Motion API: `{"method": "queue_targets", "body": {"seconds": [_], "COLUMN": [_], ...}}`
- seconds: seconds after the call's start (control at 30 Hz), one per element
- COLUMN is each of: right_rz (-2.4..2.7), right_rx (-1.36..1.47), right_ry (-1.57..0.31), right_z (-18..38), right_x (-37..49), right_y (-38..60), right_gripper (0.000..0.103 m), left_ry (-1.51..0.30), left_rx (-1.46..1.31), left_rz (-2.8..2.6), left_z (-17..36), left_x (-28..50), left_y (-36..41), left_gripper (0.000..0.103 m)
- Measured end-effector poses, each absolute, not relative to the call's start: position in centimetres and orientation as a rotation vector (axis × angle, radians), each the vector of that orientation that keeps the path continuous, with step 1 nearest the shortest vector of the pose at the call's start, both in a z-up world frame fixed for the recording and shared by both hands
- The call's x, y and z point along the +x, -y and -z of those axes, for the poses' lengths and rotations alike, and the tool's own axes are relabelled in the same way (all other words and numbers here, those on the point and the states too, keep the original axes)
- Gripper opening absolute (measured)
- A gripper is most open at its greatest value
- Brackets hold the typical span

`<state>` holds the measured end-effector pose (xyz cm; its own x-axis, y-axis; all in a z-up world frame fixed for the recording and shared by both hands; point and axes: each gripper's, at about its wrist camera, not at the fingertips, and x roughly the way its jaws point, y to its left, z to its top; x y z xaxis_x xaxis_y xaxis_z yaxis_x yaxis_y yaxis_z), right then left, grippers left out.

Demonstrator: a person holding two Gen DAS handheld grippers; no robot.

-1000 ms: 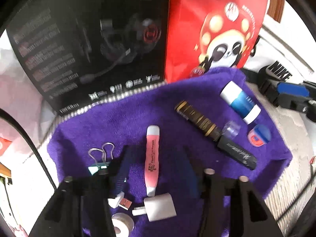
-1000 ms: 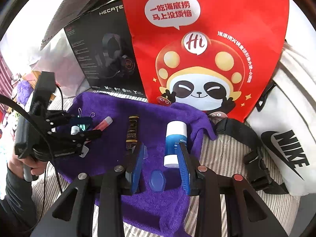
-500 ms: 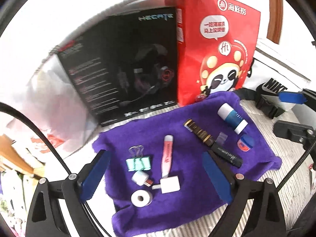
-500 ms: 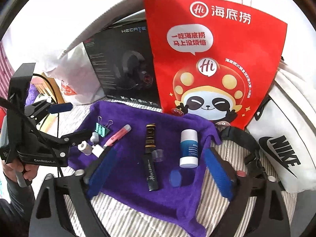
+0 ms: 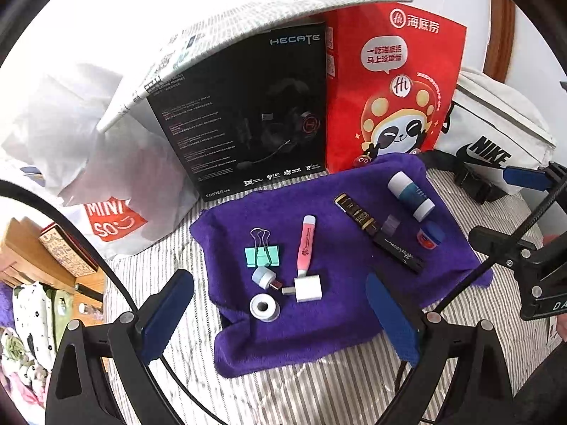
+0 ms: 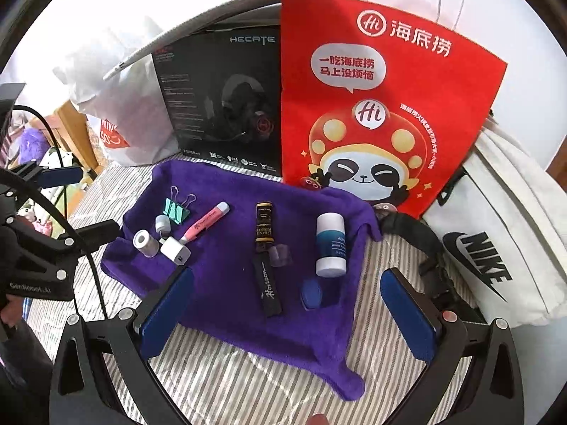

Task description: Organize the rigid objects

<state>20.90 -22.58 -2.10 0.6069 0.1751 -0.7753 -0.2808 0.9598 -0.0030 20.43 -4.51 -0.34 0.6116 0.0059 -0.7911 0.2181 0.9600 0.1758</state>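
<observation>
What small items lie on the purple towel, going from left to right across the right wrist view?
White tape roll → mint binder clip → pink highlighter → black and gold tube → clear cap → blue cap → blue and white bottle.

Bare cloth point(image 5: 319, 333) in front, headset box point(image 5: 248, 113), red bag point(image 5: 393, 81) likely walling rear

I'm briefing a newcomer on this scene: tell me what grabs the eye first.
The red panda bag standing at the back dominates, with the black headset box to its left. In front lies the purple towel on striped bedding, holding small items in a row: a mint binder clip, a pink tube and a blue-and-white bottle.
</observation>
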Motion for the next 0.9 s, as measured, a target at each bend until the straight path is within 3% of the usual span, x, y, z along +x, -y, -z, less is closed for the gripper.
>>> {"method": "queue_targets", "body": {"seconds": [0.53, 0.9], "right_rz": [-0.178, -0.115], "right_rx": [0.017, 0.015], "right_ry": [-0.929, -0.874], "right_z": [2.9, 1.6], "right_x": [15.1, 7.3], "right_y": [21.5, 20.2], "right_gripper": [0.103, 0.103], "left_ry": [-0.927, -0.849], "left_rx": [0.173, 0.077], "left_rz": [0.079, 0.072], "left_z": [0.4, -0.8], "left_x": [14.4, 6.6], "left_y": [3.9, 2.0], "left_gripper": [0.099, 0.099]}}
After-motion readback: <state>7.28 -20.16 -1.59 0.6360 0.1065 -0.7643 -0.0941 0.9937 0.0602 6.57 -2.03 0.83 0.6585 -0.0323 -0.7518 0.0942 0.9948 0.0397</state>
